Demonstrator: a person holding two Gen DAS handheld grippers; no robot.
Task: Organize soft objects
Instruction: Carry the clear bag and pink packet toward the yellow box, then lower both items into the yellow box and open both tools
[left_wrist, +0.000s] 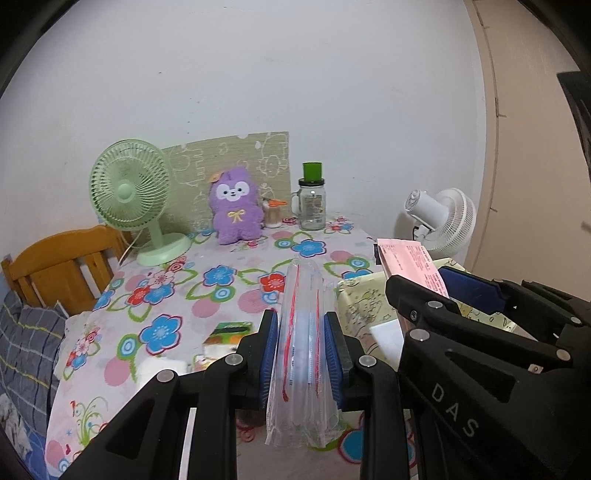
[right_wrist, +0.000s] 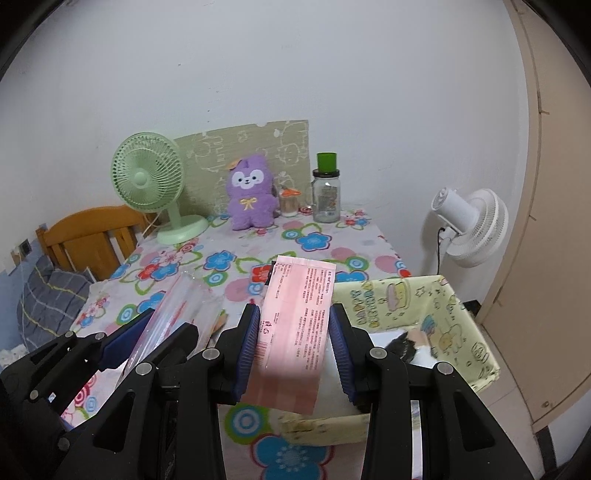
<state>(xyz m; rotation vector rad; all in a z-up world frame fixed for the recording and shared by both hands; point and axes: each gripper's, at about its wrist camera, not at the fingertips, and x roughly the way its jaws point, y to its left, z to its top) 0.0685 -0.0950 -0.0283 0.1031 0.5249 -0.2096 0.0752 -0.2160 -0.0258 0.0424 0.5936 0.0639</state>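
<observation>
My left gripper (left_wrist: 301, 354) is shut on a clear zip bag with red seal lines (left_wrist: 303, 343) and holds it upright above the flowered table (left_wrist: 177, 295). It also shows at the left of the right wrist view (right_wrist: 181, 314). My right gripper (right_wrist: 295, 347) is shut on a pink printed packet (right_wrist: 295, 332), held over the near edge of a yellow cartoon-print box (right_wrist: 454, 314). The packet shows in the left wrist view (left_wrist: 413, 262). A purple plush toy (left_wrist: 234, 206) stands at the back of the table.
A green desk fan (left_wrist: 129, 192), a glass jar with a green lid (left_wrist: 312, 199) and a small bottle (left_wrist: 273, 214) stand at the back. A white floor fan (right_wrist: 472, 225) is to the right, a wooden headboard (left_wrist: 59, 266) to the left. The box holds white and dark items (right_wrist: 410, 347).
</observation>
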